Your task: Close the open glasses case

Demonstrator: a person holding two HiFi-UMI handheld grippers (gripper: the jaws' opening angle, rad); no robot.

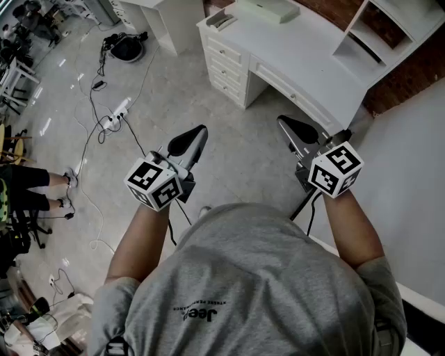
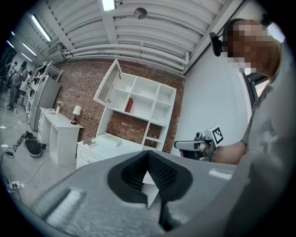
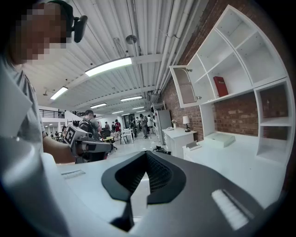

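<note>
The glasses case [image 1: 221,21] is 1 small grey thing at the top centre of the head view, on the left end of the white desk [image 1: 306,49]. Its lid looks raised, though it is too small to show more. Its long axis runs from lower left to upper right in that view. Just to its right lies 1 pale flat box [image 1: 268,8].

The 2 grippers are held in mid frame, well apart from the case. The left gripper [image 1: 198,133] has its jaws together on nothing. The right gripper [image 1: 285,123] is likewise closed and empty.
</note>
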